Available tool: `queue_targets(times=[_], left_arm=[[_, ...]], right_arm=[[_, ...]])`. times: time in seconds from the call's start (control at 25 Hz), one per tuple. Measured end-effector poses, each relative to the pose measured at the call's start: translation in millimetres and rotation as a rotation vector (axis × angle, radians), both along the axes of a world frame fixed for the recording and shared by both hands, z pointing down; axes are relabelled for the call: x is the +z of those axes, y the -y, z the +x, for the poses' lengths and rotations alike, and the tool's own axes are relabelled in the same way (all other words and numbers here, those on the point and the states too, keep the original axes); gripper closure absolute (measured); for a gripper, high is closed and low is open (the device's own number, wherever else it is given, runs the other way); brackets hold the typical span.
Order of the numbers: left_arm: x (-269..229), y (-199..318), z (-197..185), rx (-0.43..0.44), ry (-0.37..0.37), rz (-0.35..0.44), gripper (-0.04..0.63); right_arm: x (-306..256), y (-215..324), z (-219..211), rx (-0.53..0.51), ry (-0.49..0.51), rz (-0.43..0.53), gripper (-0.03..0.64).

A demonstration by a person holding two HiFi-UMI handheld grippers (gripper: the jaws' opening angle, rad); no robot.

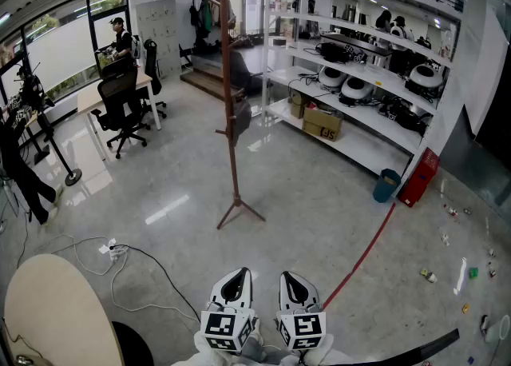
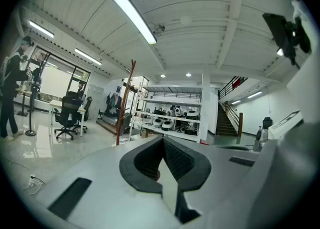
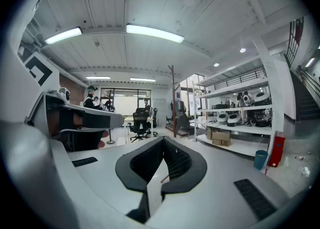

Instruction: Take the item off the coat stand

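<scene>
A tall brown coat stand [image 1: 231,141] rises from the shiny floor in the middle of the room, several steps ahead of me. A dark grey item [image 1: 241,117] hangs from a peg halfway up its pole. Both grippers are low at the bottom of the head view, far from the stand. My left gripper [image 1: 238,274] and right gripper [image 1: 289,276] are side by side, each shut with nothing between the jaws. The left gripper view shows the stand [image 2: 125,104] left of the jaws with the item [image 2: 125,121] on it. The right gripper view shows the stand [image 3: 172,100] and the item [image 3: 182,121] straight ahead.
White shelving [image 1: 363,77] with boxes and machines lines the right. A desk and black office chair [image 1: 120,105] stand at the left, with people near the windows. A red floor line [image 1: 367,248], a cable [image 1: 152,272], a round beige table [image 1: 56,316] and a blue bin [image 1: 386,184] are nearer.
</scene>
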State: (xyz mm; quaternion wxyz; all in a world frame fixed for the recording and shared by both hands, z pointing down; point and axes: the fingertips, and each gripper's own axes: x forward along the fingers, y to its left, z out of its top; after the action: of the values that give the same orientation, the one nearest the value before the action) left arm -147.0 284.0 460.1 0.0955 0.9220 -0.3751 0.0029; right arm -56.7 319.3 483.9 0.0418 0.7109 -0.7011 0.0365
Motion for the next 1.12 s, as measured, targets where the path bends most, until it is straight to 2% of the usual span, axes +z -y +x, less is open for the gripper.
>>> queue_targets(times=[0.72,1.12], left_arm=[[-2.0,96.5,25.6,-0.001,0.009,0.024,0.607],[1.8,166.7,33.3,-0.01,0.002,0.019,0.607]], right_arm=[[-9.0,100.3,16.9,-0.052,0.02,0.063,0.606],[-1.9,173.6,23.3,-0.063,0.016,0.044,0.606]])
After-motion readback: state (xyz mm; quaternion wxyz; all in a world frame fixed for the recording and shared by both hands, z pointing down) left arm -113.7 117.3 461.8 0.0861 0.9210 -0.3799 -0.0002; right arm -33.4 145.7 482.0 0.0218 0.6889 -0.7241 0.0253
